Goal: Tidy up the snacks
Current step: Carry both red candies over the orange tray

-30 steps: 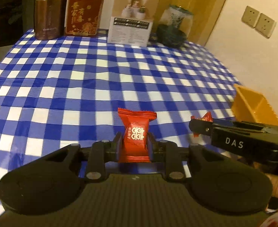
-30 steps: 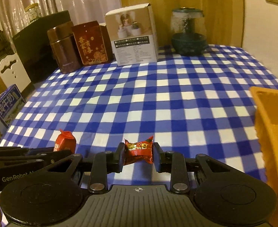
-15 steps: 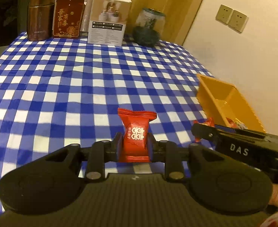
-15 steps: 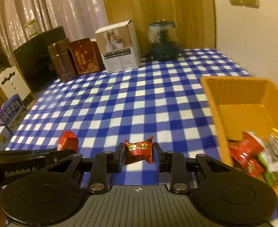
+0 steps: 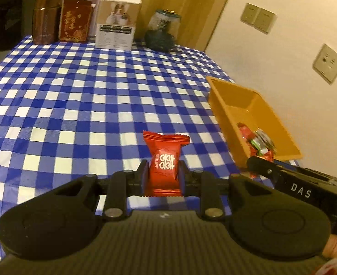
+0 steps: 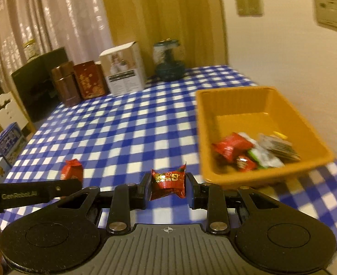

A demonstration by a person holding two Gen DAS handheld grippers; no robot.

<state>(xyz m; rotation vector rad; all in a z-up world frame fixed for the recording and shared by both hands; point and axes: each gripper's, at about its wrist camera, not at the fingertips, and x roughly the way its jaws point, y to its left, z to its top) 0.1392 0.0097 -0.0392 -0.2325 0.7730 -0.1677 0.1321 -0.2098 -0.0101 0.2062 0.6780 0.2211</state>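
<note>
Left gripper point(image 5: 163, 176): clamped on a red snack packet point(image 5: 165, 163), held upright between both fingers, white double character on the front, crimped top edge pointing up. Above the blue-and-white checked tablecloth point(image 5: 81, 105), not touching it.

Right gripper point(image 6: 168, 189): clamped on a small red foil candy point(image 6: 168, 182), twisted ends sticking up, gold print on the wrapper. Also raised above the cloth, just beside the near left corner of the orange tray point(image 6: 216, 174). Slightly blurred view here.

In the left wrist view, right gripper seen at the lower right as a black finger marked "DAS", tip close to the near end of the tray. In the right wrist view, left gripper seen at the lower left, with the red packet showing above its finger.

Inside the orange tray: several wrapped snacks point(image 6: 255, 153) in a pile at the near end, red, green-white and grey ones; far end bare.

At the far edge of the table, in a row: brown canister point(image 5: 46, 18), dark red box point(image 5: 75, 20) with gold pattern, white carton point(image 5: 118, 23), dark green glass jar point(image 5: 162, 32). On the wall at right: light switches point(image 5: 257, 20).
</note>
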